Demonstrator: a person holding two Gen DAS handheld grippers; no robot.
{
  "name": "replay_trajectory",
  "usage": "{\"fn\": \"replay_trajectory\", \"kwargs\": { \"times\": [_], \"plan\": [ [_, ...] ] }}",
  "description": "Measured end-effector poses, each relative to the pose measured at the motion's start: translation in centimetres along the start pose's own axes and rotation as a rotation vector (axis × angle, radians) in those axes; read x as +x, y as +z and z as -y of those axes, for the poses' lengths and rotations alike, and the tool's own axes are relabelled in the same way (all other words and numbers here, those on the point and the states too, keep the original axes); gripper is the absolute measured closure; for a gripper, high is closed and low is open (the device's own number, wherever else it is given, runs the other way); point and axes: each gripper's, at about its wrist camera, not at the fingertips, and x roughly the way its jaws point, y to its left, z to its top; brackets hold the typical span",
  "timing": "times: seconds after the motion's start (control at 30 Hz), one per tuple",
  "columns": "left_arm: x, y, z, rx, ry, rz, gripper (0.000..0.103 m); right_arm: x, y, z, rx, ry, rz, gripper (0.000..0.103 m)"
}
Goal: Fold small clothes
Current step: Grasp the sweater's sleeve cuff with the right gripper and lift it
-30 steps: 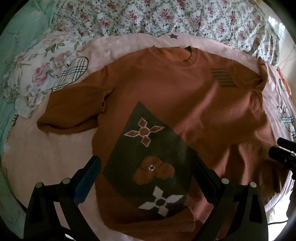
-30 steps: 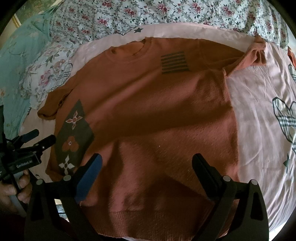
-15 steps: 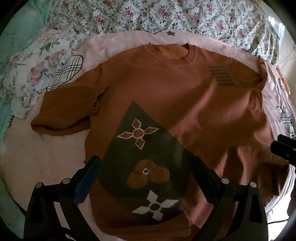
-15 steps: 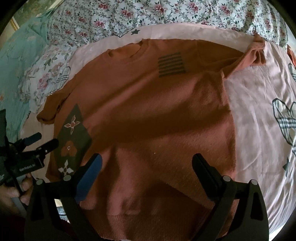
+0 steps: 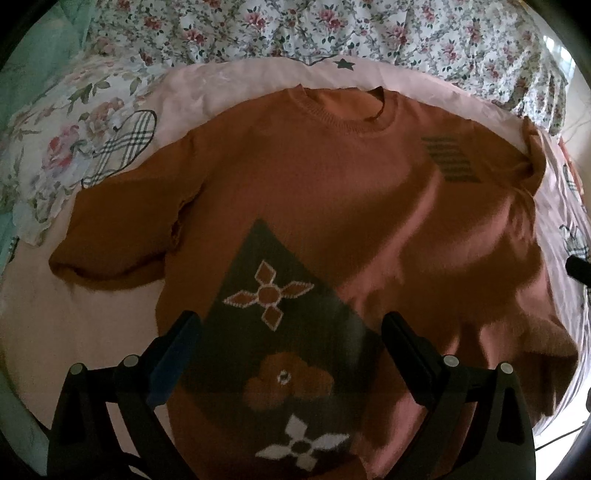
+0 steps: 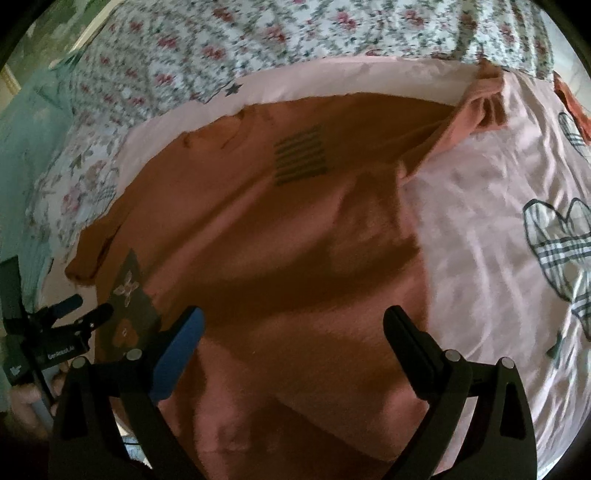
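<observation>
A rust-orange short-sleeved knit top lies spread flat on the pink sheet, collar at the far side. It has a dark patch with flower motifs at its lower left and a dark striped mark on the chest. It also shows in the right wrist view. My left gripper is open and empty above the flower patch near the hem. My right gripper is open and empty above the lower right body. The left gripper shows at that view's left edge.
A floral quilt lies bunched along the far side, with a floral pillow at the left. The pink sheet with checked heart prints extends to the right of the top. Its right sleeve lies bunched.
Both grippers have moved down and forward over the top, so it looms larger in both views. Both stay open. The top has not moved.
</observation>
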Motion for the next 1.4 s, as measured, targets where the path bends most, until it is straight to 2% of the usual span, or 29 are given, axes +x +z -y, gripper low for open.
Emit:
{"fn": "replay_trajectory", "kwargs": {
  "times": [0.33, 0.43, 0.47, 0.5, 0.7, 0.77, 0.97, 1.2, 1.23, 1.27, 1.3, 1.33, 1.4],
  "plan": [
    [1.1, 3.5, 0.7, 0.0, 0.004, 0.017, 0.004, 0.2, 5.7, 7.9, 0.143, -0.016, 0.091, 0.006],
    [1.5, 5.0, 0.7, -0.014, 0.009, 0.024, 0.004, 0.3, 8.4, 11.1, 0.191, -0.038, 0.133, 0.006],
    [1.6, 5.5, 0.6, -0.02, 0.011, 0.026, 0.004, 0.3, 9.3, 12.0, 0.208, -0.045, 0.147, 0.009],
    [1.7, 6.1, 0.5, -0.028, 0.014, 0.029, 0.004, 0.3, 10.2, 13.1, 0.257, -0.063, 0.111, 0.01],
    [3.0, 7.8, 0.4, -0.065, 0.017, 0.008, 0.004, 1.5, 16.7, 20.6, 0.396, -0.124, 0.203, 0.031],
    [3.8, 7.9, 0.6, -0.07, 0.023, -0.016, 0.004, 1.9, 18.7, 22.9, 0.441, -0.136, 0.227, 0.043],
    [6.3, 7.8, 1.2, -0.13, 0.057, -0.095, 0.004, 3.3, 24.1, 29.4, 0.541, -0.154, 0.297, 0.045],
    [8.5, 8.2, 2.2, -0.128, 0.077, -0.138, 0.004, 5.7, 27.7, 32.6, 0.567, -0.138, 0.312, 0.045],
    [8.7, 8.3, 2.3, -0.129, 0.077, -0.141, 0.004, 6.1, 28.1, 32.8, 0.56, -0.131, 0.309, 0.052],
    [8.8, 8.4, 2.4, -0.13, 0.075, -0.142, 0.004, 6.3, 28.3, 32.8, 0.552, -0.122, 0.31, 0.074],
    [8.8, 8.4, 2.4, -0.131, 0.072, -0.142, 0.004, 6.5, 28.5, 32.7, 0.542, -0.109, 0.303, 0.087],
    [8.9, 8.4, 2.4, -0.131, 0.069, -0.141, 0.004, 6.4, 28.7, 32.3, 0.528, -0.098, 0.302, 0.095],
    [8.9, 8.3, 2.4, -0.135, 0.062, -0.14, 0.004, 5.5, 28.7, 30.7, 0.477, -0.072, 0.328, 0.095]
  ]
}}
